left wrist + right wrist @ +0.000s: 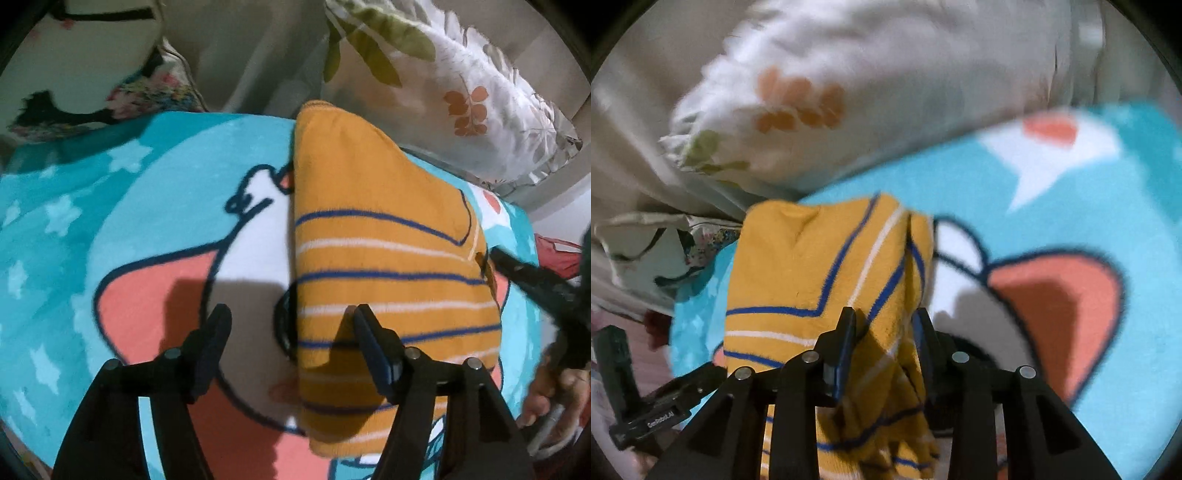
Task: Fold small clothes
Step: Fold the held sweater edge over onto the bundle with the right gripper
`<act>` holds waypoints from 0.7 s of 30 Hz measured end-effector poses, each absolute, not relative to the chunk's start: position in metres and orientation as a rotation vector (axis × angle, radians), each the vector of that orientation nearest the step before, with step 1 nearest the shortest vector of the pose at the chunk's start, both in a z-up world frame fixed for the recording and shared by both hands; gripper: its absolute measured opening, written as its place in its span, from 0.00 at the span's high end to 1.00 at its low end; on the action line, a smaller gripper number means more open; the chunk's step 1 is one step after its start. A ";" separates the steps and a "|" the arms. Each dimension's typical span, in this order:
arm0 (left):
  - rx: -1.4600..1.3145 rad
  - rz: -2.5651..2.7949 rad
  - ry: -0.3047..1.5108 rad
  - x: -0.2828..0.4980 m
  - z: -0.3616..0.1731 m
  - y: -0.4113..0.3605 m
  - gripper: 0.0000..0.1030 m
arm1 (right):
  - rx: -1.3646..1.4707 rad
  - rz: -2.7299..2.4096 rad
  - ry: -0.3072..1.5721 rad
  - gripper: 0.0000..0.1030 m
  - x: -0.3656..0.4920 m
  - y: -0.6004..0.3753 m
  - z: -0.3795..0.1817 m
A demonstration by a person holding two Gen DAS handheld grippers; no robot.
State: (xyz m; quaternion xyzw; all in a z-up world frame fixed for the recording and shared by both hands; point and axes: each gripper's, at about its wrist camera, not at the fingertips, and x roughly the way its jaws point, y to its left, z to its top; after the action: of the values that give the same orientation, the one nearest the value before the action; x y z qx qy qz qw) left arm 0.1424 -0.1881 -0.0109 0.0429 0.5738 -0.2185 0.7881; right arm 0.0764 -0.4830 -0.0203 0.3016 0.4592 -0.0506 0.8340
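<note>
An orange garment with blue and white stripes (388, 258) lies folded on a cartoon blanket (110, 229). My left gripper (291, 325) hangs open over the garment's left edge, one finger above the cloth and the other above the blanket, with neither pad touching it. In the right wrist view the same garment (798, 266) bunches up between the fingers of my right gripper (886, 325). Its jaws stand narrowly apart and a shadowed gap shows beside the left pad. In the left wrist view the right gripper (532, 280) reaches the garment's right edge.
A white pillow with leaf prints (461, 92) lies behind the blanket, and a flowered cushion (147, 92) sits at the back left. A hand (554, 398) holds the right tool. The left tool's body (653, 417) shows at the lower left of the right wrist view.
</note>
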 end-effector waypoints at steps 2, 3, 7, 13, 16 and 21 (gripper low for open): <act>0.076 -0.439 1.209 0.132 -0.004 -0.182 0.30 | 0.609 -0.071 0.912 0.64 0.066 -0.473 0.004; 0.069 -0.426 1.198 0.126 0.001 -0.173 0.29 | 0.608 -0.038 0.879 0.64 0.060 -0.467 0.016; 0.053 -0.374 1.148 0.107 0.014 -0.158 0.29 | 0.599 0.108 0.863 0.64 0.051 -0.434 0.023; 0.053 -0.315 1.084 0.070 0.031 -0.141 0.29 | 0.663 0.061 1.046 0.72 0.059 -0.435 -0.042; 0.073 -0.285 1.047 0.052 0.039 -0.137 0.27 | 0.673 0.058 1.010 0.70 0.051 -0.441 -0.029; 0.107 -0.280 1.047 0.024 0.039 -0.138 0.25 | 0.605 0.052 0.996 0.60 0.035 -0.431 -0.015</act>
State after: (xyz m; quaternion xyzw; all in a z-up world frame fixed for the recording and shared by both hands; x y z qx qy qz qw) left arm 0.0245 -0.1382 0.0388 0.0511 0.4982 -0.1332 0.8552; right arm 0.0354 -0.4314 -0.0147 0.2855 0.4701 0.0245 0.8348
